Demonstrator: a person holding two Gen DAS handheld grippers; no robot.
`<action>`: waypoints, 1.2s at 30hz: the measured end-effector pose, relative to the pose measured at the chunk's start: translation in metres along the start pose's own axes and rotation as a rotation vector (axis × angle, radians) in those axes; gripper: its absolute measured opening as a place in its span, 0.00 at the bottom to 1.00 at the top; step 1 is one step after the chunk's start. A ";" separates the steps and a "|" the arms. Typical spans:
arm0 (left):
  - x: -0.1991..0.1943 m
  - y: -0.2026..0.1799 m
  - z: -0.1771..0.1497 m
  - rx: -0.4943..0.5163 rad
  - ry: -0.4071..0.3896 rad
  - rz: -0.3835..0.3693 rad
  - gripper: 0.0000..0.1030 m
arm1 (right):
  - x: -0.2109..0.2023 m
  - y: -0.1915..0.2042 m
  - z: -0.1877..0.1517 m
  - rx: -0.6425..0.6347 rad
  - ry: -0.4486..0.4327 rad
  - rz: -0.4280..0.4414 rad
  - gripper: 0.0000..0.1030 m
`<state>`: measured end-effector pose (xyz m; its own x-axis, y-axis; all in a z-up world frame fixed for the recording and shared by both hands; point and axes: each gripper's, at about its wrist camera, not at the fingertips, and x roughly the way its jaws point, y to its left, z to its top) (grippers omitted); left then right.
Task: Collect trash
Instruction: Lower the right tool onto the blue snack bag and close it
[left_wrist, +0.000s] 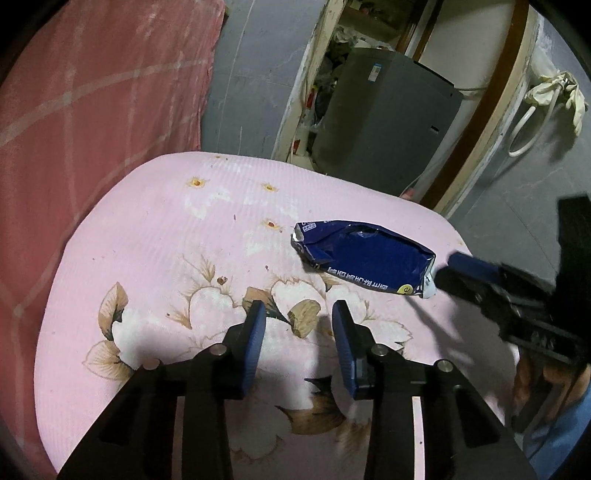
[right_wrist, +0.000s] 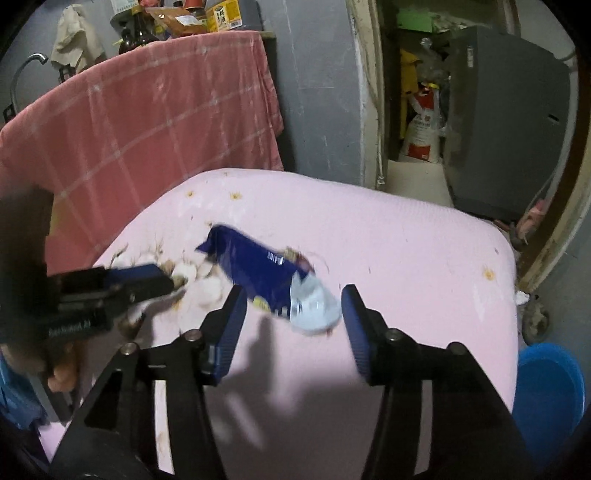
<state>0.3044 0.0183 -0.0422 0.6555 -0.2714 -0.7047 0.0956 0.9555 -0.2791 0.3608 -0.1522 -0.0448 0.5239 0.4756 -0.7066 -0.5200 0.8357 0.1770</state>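
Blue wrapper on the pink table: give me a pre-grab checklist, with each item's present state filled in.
1. Blue wrapper lies free on the pink floral cloth, nothing on top of it: ok.
2. Right gripper is open, with the wrapper's white torn end lying between its fingers, pads not pressing: ok.
3. Right gripper lined up on the wrapper: ok in its own view, which is blurred; in the left wrist view its tips sit at the wrapper's end.
4. Left gripper holds nothing and stands clear of the wrapper: ok.
5. Somewhere to drop the trash: cannot tell; a blue tub stands beside the table, purpose unknown.
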 end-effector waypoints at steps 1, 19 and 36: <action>0.000 0.001 0.001 0.001 0.002 0.001 0.29 | 0.007 -0.003 0.005 0.005 0.012 0.022 0.52; 0.003 -0.006 0.000 0.011 0.027 -0.021 0.11 | -0.018 0.025 -0.023 -0.089 -0.004 0.003 0.23; -0.011 -0.017 -0.012 0.006 0.021 -0.049 0.11 | -0.064 0.016 -0.065 0.080 -0.053 -0.021 0.08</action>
<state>0.2863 0.0031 -0.0378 0.6341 -0.3202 -0.7038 0.1320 0.9417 -0.3094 0.2755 -0.1871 -0.0412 0.5702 0.4698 -0.6739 -0.4543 0.8638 0.2178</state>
